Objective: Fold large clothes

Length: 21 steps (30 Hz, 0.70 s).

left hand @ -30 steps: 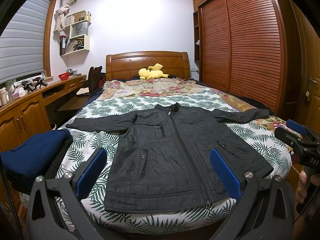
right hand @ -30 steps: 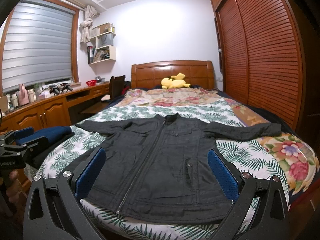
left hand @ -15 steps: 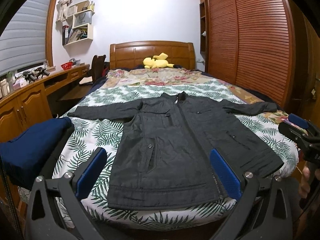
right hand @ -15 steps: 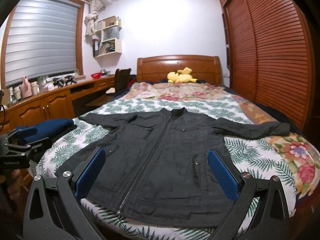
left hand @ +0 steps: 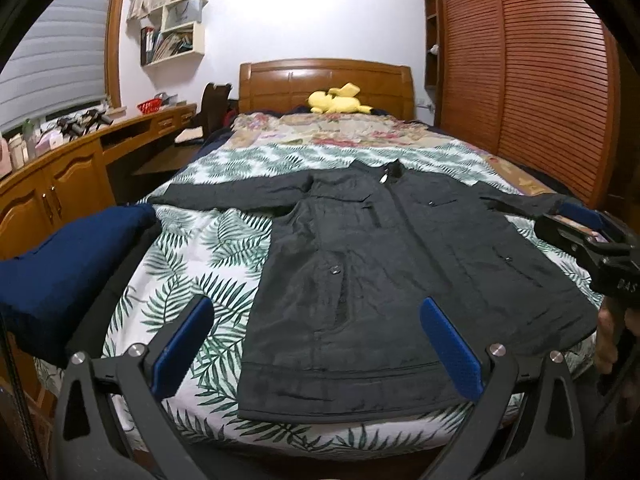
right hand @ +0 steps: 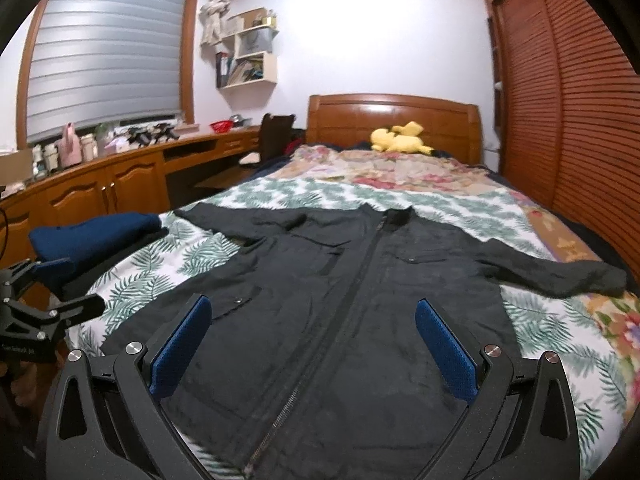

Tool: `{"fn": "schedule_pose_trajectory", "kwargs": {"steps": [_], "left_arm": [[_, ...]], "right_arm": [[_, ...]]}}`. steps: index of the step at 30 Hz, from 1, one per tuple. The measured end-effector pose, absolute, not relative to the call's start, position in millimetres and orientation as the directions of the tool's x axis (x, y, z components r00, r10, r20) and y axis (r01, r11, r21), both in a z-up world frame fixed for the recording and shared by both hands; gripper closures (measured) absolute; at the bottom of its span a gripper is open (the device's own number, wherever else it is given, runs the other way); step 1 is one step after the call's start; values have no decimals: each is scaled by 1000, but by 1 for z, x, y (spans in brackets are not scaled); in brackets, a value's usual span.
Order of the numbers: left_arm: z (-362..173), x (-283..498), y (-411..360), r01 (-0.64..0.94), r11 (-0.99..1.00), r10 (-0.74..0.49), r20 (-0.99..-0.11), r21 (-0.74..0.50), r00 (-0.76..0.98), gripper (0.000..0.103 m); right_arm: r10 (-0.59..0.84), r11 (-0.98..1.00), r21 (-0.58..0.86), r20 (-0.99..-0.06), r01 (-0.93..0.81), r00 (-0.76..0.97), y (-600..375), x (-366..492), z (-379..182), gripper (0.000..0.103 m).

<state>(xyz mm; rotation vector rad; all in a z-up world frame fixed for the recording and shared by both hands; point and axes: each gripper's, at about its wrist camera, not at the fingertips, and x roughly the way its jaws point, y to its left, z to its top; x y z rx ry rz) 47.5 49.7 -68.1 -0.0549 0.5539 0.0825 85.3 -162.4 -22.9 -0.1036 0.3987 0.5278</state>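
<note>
A black zip jacket (left hand: pixel 384 272) (right hand: pixel 344 320) lies flat on the bed, front up, collar toward the headboard and both sleeves spread out sideways. My left gripper (left hand: pixel 316 344) hovers open above the hem near the foot of the bed, nothing between its blue pads. My right gripper (right hand: pixel 314 346) is open too, low over the lower front of the jacket beside the zip. In the left wrist view the right gripper (left hand: pixel 592 236) shows at the far right, held by a hand (left hand: pixel 608 340). The left gripper (right hand: pixel 36 312) appears at the left edge of the right wrist view.
The bed (left hand: pixel 192 264) has a leaf-print cover. Folded dark blue clothes (left hand: pixel 68 264) sit at its left corner. A yellow plush toy (left hand: pixel 338 100) lies by the wooden headboard. A wooden desk (right hand: pixel 100 176) runs along the left wall, a slatted wardrobe (left hand: pixel 532 76) along the right.
Both grippers have moved forward and lower toward the jacket, which now fills more of each view. The jacket itself has not moved.
</note>
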Motion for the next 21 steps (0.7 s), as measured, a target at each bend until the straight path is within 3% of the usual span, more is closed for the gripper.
{"fn": "schedule_pose_trajectory", "kwargs": {"steps": [10,21], "left_arm": [[-92,77,62,-163,987,128,-567,-11,814,0],[-104,142,87,-134,991,87,-629,-28,772,0]], "right_arm": [[551,799,26,-434,-601,713,-126,145,-38,0],[545,791,41,-499,-610,673,-97,231,-87,0]]}}
